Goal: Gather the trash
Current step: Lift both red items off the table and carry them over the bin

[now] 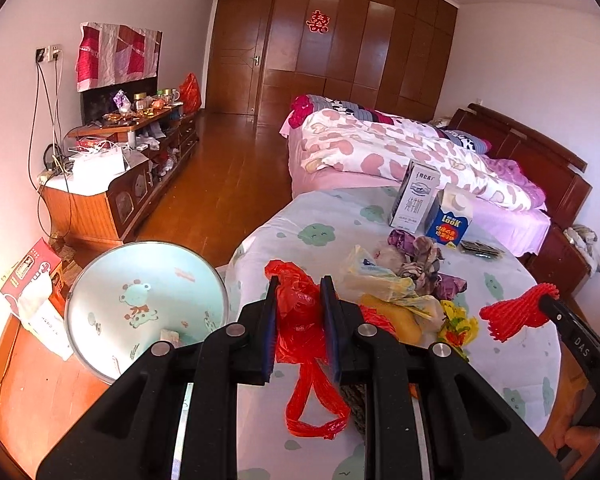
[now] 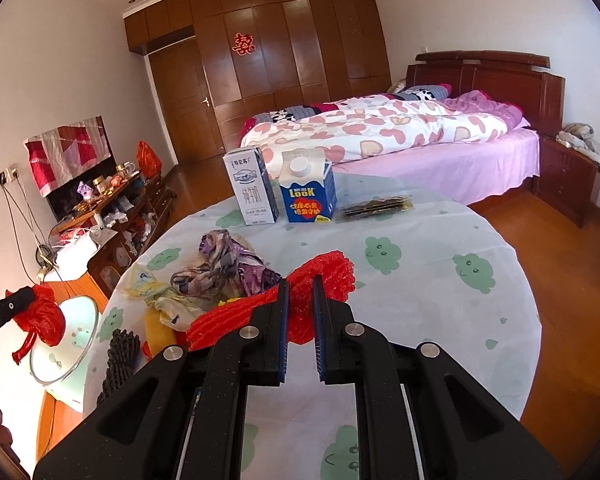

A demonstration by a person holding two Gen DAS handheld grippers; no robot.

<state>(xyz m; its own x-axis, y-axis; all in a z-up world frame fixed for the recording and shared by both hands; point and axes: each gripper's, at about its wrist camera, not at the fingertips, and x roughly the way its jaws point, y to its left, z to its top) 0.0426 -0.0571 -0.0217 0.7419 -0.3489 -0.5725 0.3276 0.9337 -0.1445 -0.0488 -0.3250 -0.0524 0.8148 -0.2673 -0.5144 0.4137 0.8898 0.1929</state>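
Left gripper: our black two-finger left gripper (image 1: 299,294) has its blue-padded fingers clamped on a crumpled red plastic bag (image 1: 300,320); the bag's looped handles hang below the pads.
Right gripper: our black right gripper (image 2: 300,292) is pinched tight on a red foam fruit net (image 2: 328,272), which bulges out past the fingertips and trails off to the left of the pads.
Cross view: from the left wrist camera we see the net at the tip of the right gripper, raised off the cloth; from the right wrist camera we see the red bag held near the bin's rim.
Bin: a round waste bin with a pale green cartoon lining and metal rim (image 1: 100,272) stands on the wooden floor just beside the table's left edge; a small pale scrap lies at its bottom.
Table: a round table under a light cloth printed with green clouds (image 2: 440,248).
Remaining trash: a pale yellow plastic bag (image 1: 380,280), a crumpled purple-grey wrapper (image 2: 224,260), a yellow flowered wrapper (image 1: 458,322) and a dark foam net (image 2: 118,352) lie bunched near us.
Far side: a white tall milk carton (image 2: 252,188) and a blue gable-top carton with a white cap (image 2: 308,192) stand upright just beside each other; a flat dark packet (image 2: 376,206) lies to their right.
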